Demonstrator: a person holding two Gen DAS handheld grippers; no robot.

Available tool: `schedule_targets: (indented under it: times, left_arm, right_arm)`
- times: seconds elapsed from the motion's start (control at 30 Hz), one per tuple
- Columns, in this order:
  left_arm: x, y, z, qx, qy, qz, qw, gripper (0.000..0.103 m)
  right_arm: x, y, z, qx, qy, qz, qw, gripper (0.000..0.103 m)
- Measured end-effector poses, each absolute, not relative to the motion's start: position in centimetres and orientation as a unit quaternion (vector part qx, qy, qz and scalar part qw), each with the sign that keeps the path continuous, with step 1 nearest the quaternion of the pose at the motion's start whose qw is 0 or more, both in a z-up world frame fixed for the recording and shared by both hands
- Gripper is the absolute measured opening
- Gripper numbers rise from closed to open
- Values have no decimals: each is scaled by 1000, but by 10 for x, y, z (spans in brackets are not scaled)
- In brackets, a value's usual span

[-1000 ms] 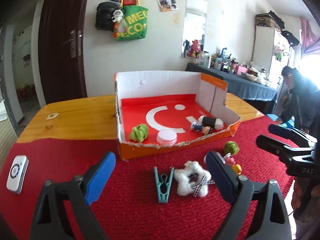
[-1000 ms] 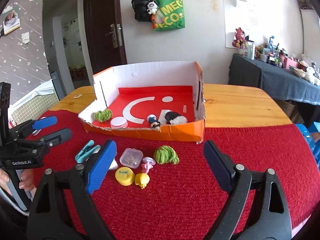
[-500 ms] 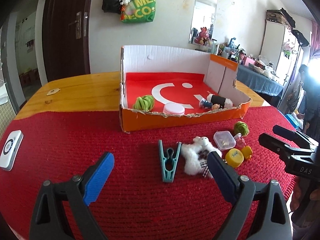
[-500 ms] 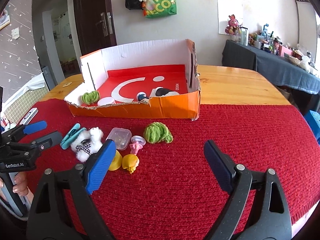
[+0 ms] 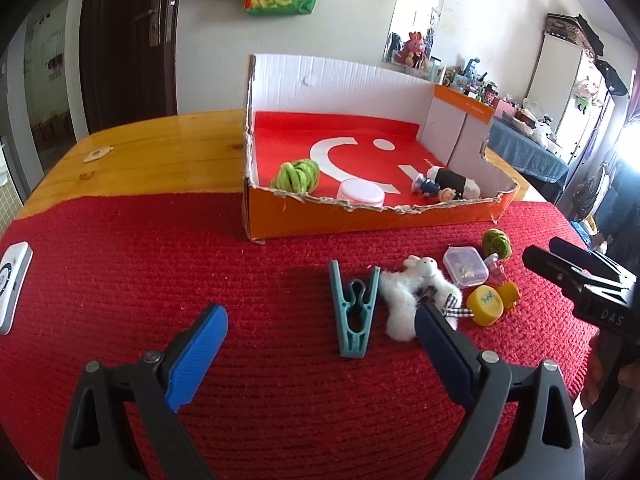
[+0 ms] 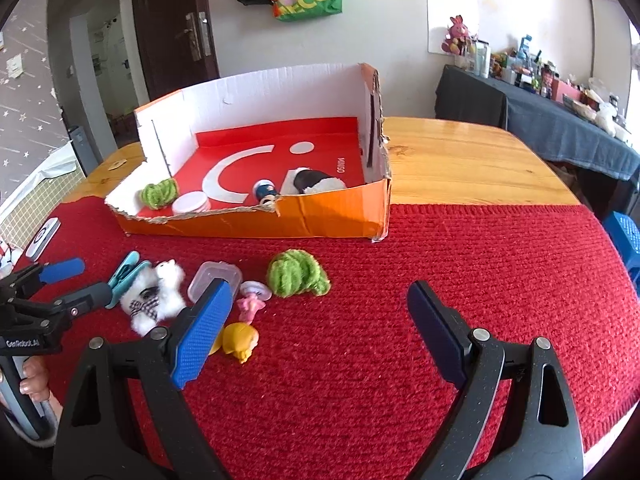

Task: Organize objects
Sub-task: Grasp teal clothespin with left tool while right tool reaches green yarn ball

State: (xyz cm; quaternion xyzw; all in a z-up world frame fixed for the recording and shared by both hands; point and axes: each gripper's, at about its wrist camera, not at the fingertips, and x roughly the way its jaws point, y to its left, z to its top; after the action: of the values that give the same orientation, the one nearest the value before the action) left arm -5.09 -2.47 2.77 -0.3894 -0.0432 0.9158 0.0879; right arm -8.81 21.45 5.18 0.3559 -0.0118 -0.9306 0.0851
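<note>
An open orange cardboard box (image 5: pixel 360 220) (image 6: pixel 320 224) with a red floor stands on the red mat; it holds a green yarn ball (image 5: pixel 296 176), a white lid (image 5: pixel 360 194), a small figurine and a black-and-white plush. In front of it on the mat lie a teal clothespin (image 5: pixel 352 312), a white plush toy (image 5: pixel 404 300) (image 6: pixel 154 300), a clear small case (image 5: pixel 466 266), a yellow cap (image 5: pixel 486 304), a pink piece (image 6: pixel 250 304), a yellow figure head (image 6: pixel 240 340) and a green yarn ball (image 6: pixel 296 274). My left gripper (image 5: pixel 320 340) is open just before the clothespin. My right gripper (image 6: pixel 316 316) is open near the green yarn ball.
A red knitted mat (image 5: pixel 160 280) covers the near part of a wooden table (image 5: pixel 160 148). A white remote-like device (image 5: pixel 12 280) lies at the mat's left edge. A door, hanging bags and a cluttered dark side table (image 6: pixel 560 120) stand behind.
Both grippers have moved forward and lower toward the loose items on the mat. The box and objects appear larger and closer. Both stay open.
</note>
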Motion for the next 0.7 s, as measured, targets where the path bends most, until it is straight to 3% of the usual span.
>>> schedule_targets:
  times: [0.5, 0.7]
  left_arm:
    - [-67, -22, 20, -425, -18, 899, 108, 83]
    - [-71, -17, 19, -422, 6, 901, 102, 72]
  right_arm:
    - [-115, 214, 51, 382, -21, -919, 92, 90]
    - [-123, 213, 47, 393, -12, -915, 89, 90]
